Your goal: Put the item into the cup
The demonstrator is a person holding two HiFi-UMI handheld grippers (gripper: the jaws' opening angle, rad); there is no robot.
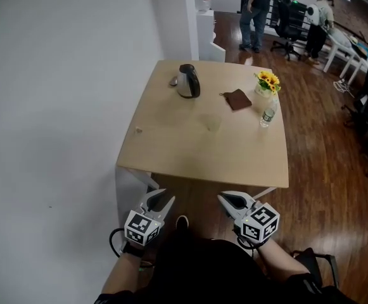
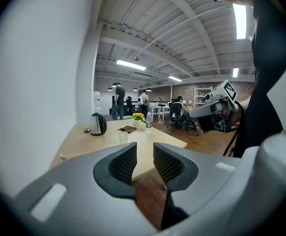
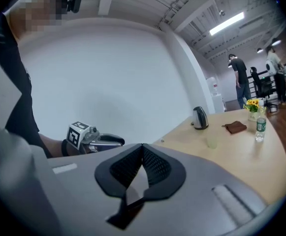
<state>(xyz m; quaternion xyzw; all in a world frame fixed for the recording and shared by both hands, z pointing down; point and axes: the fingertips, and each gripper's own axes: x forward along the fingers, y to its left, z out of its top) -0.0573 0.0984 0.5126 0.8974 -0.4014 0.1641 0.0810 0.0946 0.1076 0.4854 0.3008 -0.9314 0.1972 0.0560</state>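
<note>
currently: no step begun; both tools sit short of the table's near edge.

- table (image 1: pixel 222 151): pale wood, square top.
- cup (image 1: pixel 213 123): clear and faint, hard to see. it stands about mid-table, apart from everything else. probably light plastic, easy to push or tip.
- brown folded piece (image 1: pixel 237 99): taken here as the probable item, though the task does not say which thing it means. it lies flat toward the far right corner, just beside the flowers (image 1: pixel 268 81), well apart from the cup. it looks thin, soft and light, cloth or leather. judged likely to flop and bend rather than stay stiff; not fragile. suggested hold: pinch one lifted edge or corner with the jaws coming in low, then let it droop into the cup mouth.
- small pale object (image 1: pixel 138 130): at the left edge, too small to identify; a second candidate.
- kettle (image 1: pixel 188 81): toward the far left corner, upright.
- bottle (image 1: pixel 268 114): near the right edge, just this side of the flowers.
- left gripper (image 1: pixel 161 196): jaws stand apart with a clear gap and nothing between them.
- right gripper (image 1: pixel 225 198): jaw tips meet and nothing is pinched. it would need opening before any pick.
- caution: a limp piece may catch on the rim and topple the cup.
</note>
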